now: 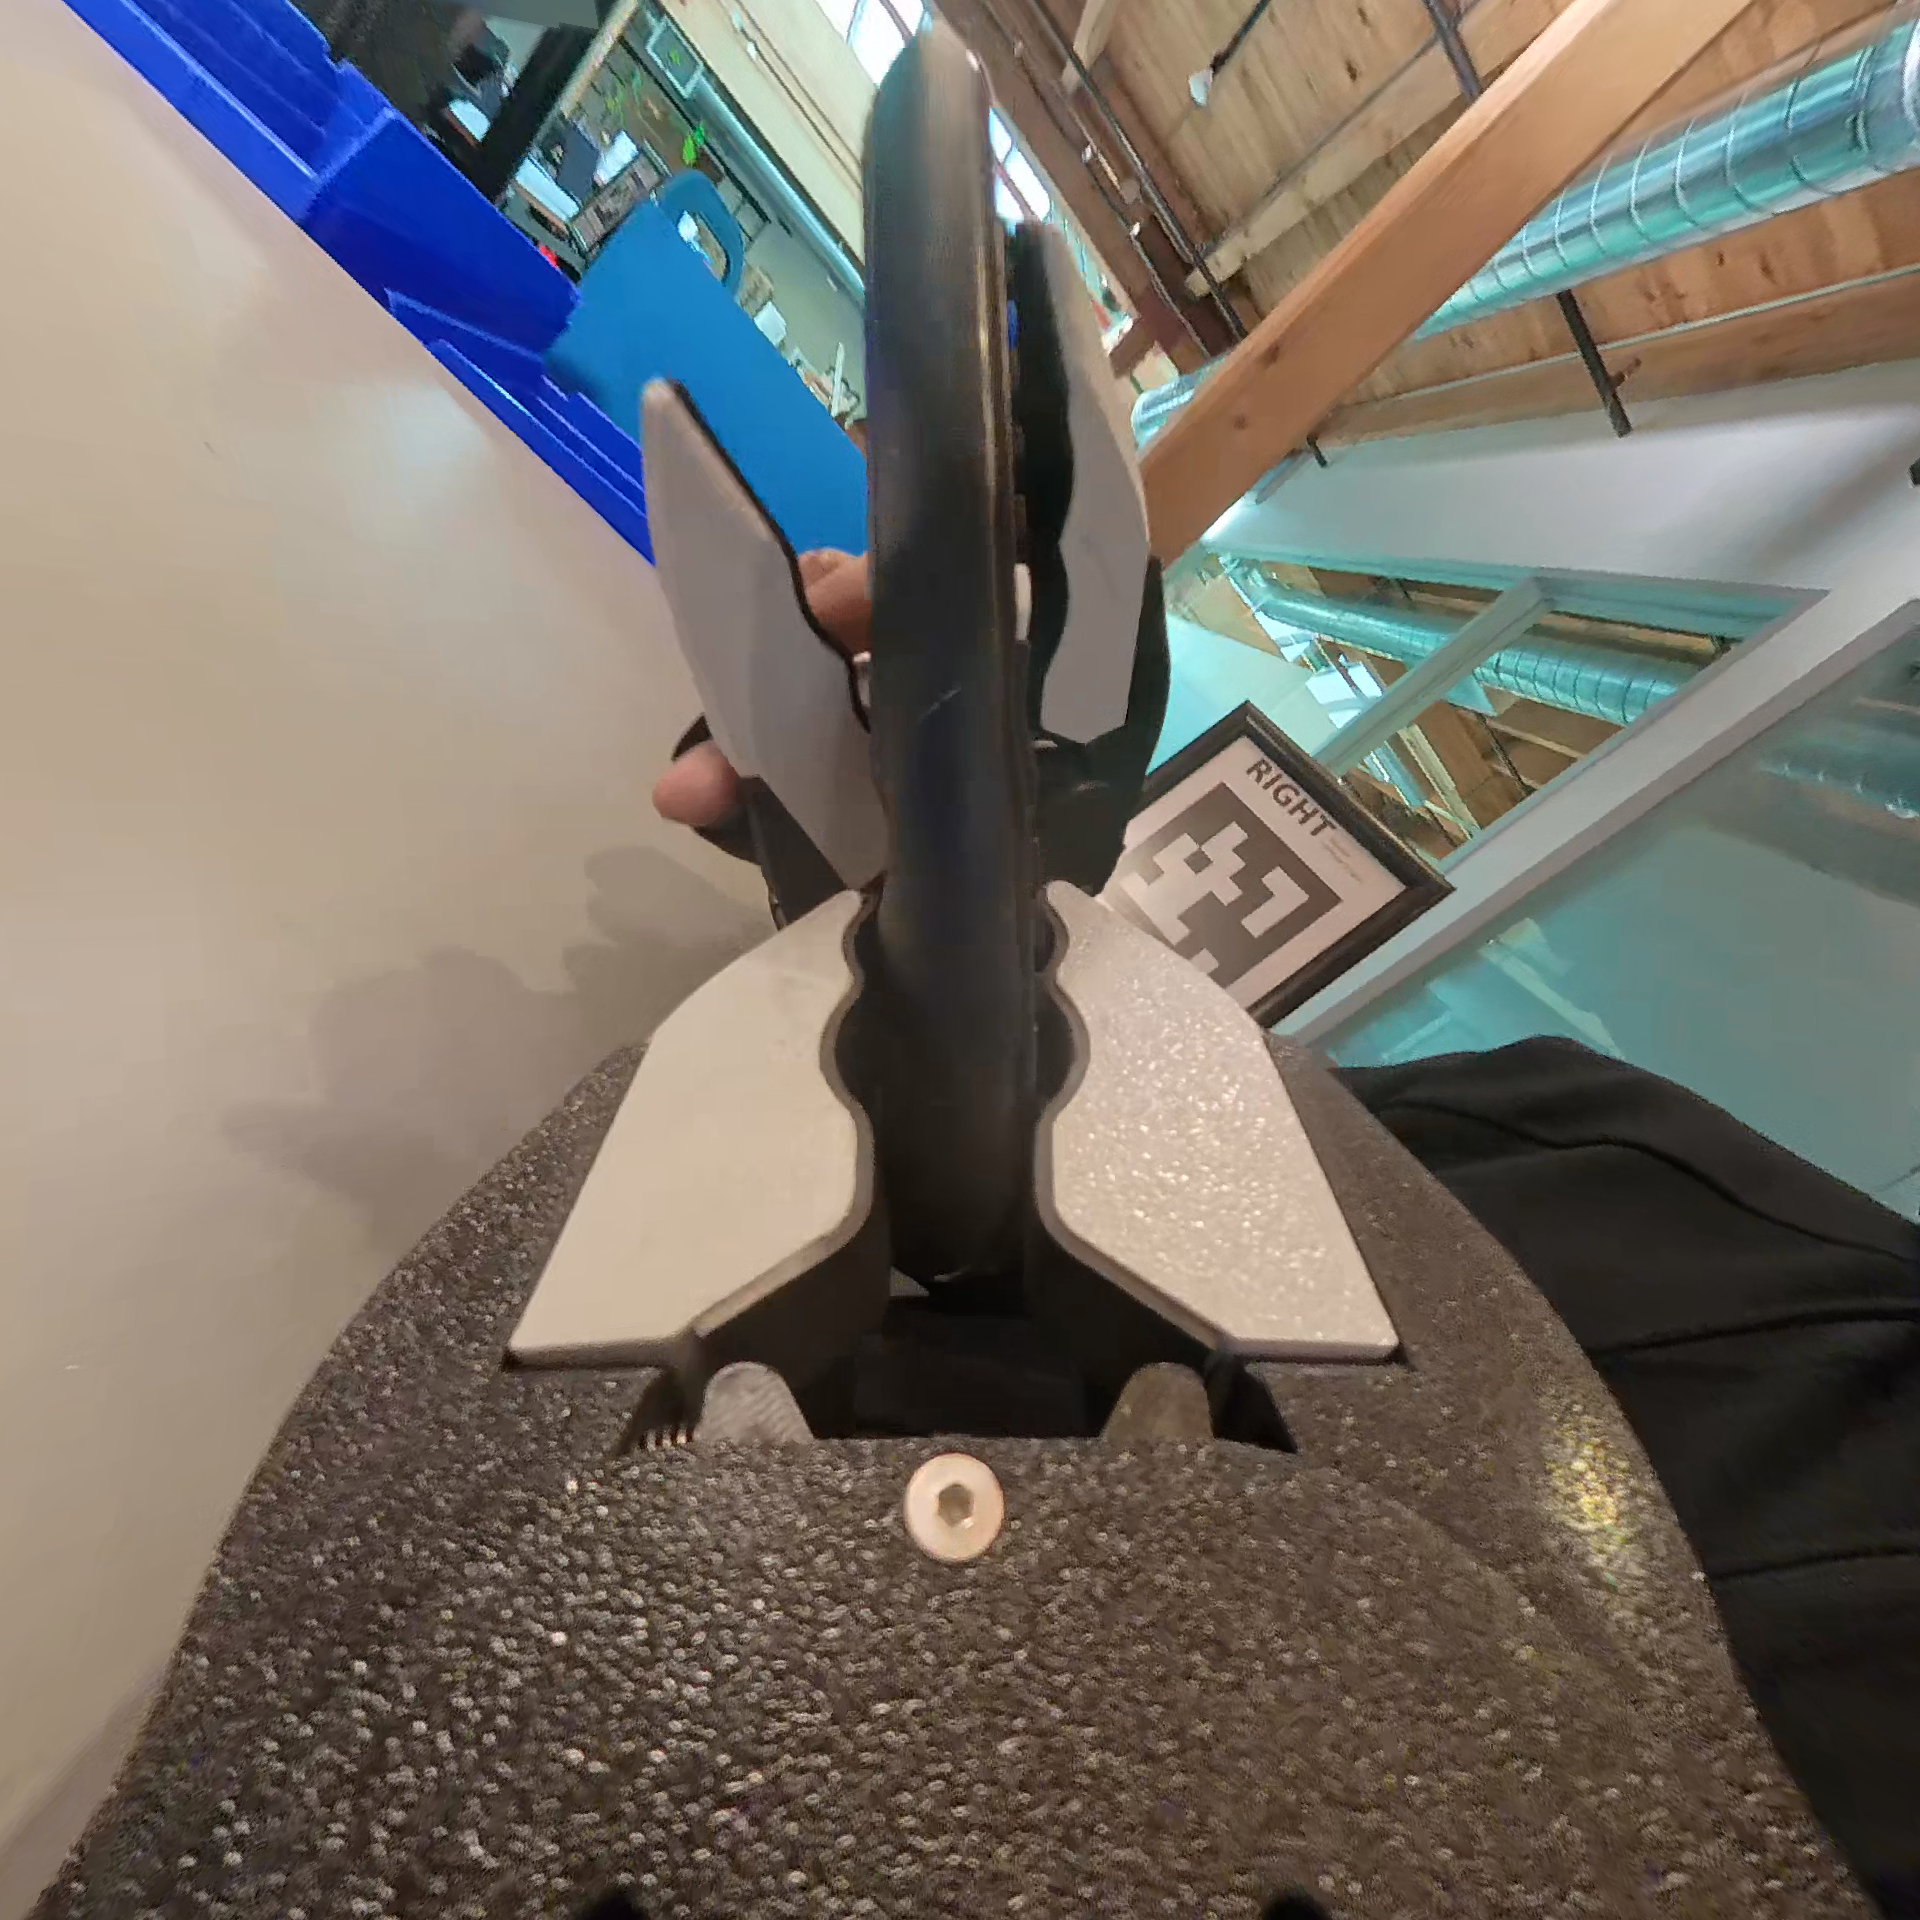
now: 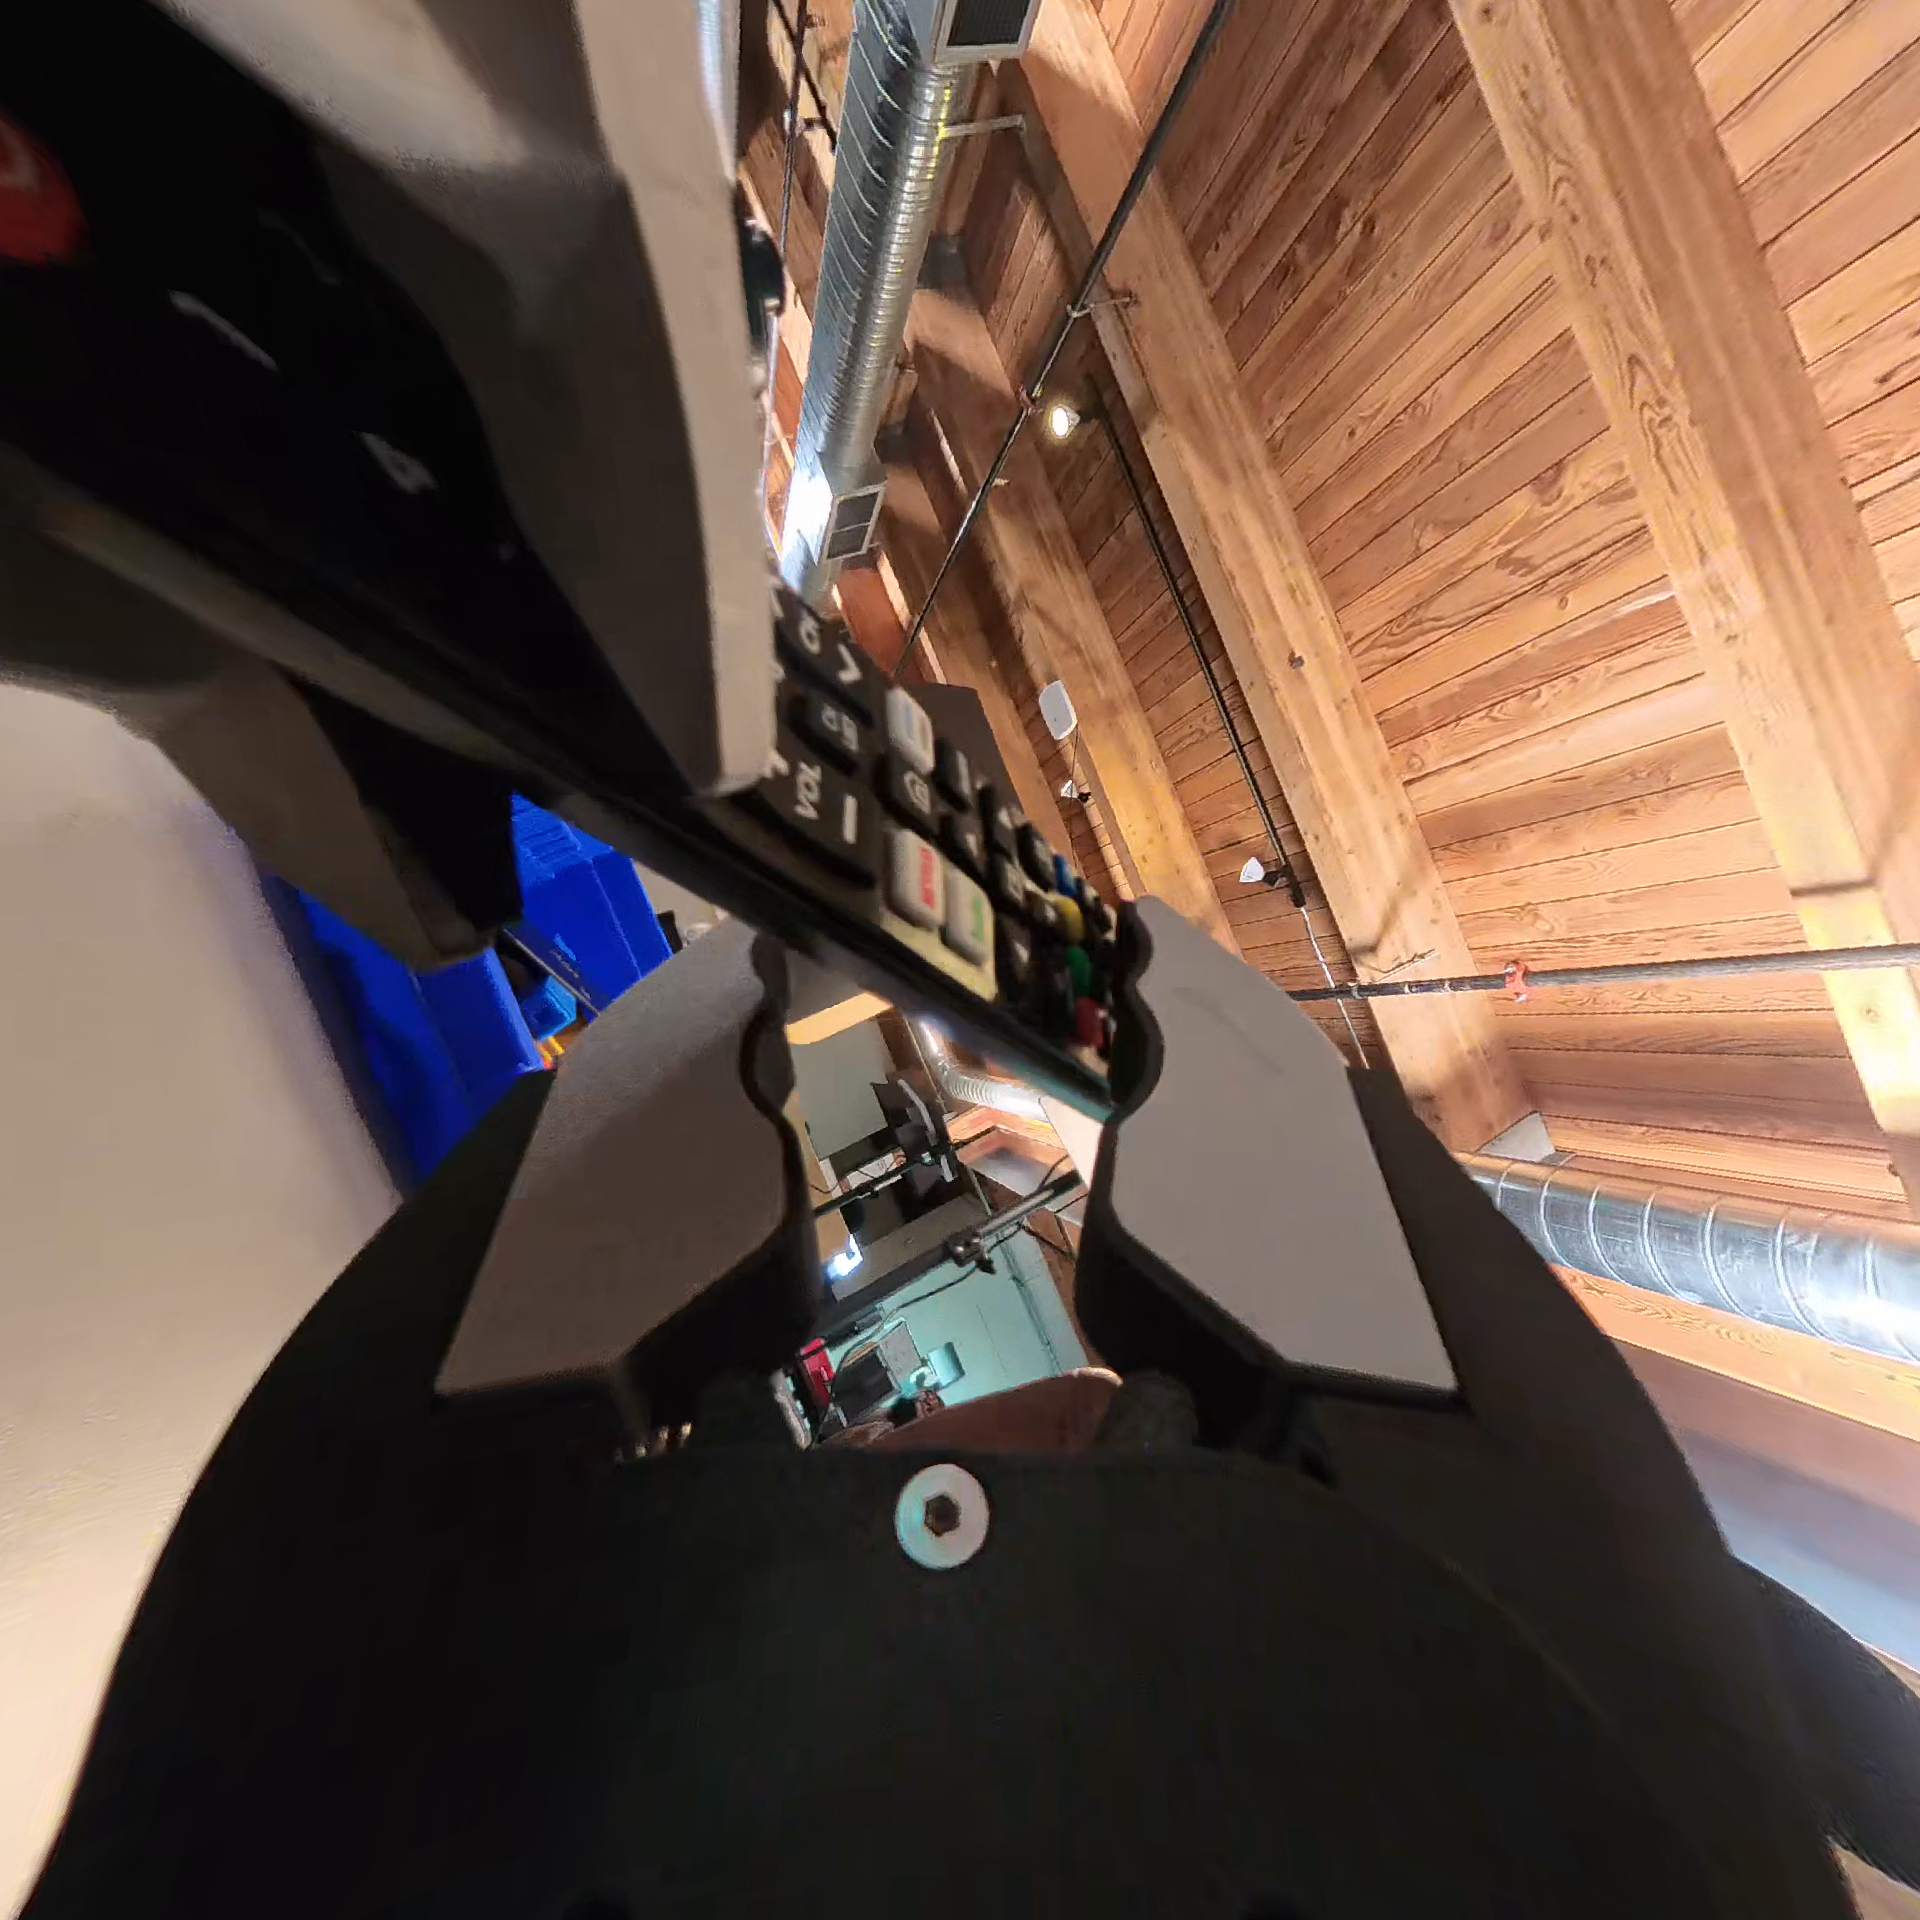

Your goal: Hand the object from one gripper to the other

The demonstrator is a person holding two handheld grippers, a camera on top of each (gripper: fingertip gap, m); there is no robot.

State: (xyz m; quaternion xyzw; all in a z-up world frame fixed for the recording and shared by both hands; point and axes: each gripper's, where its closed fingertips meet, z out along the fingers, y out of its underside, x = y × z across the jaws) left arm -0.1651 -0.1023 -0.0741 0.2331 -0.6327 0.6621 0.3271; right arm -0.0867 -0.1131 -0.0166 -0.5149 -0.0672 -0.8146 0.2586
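The black remote control (image 1: 935,644) runs lengthwise straight out from the left gripper (image 1: 951,997), whose fingers pinch its near end. The right gripper (image 2: 951,1023) is spread wide: the remote's button-covered far end (image 2: 997,914) lies slantwise across its gap, touching the right finger only. Judging by this, the right gripper must close across the remote's thin sides. Keys and a framed marker card (image 1: 1257,883) carry printing.

Remote (image 1: 940,644) fills left claw (image 1: 954,997); right claw (image 2: 945,997) gapes
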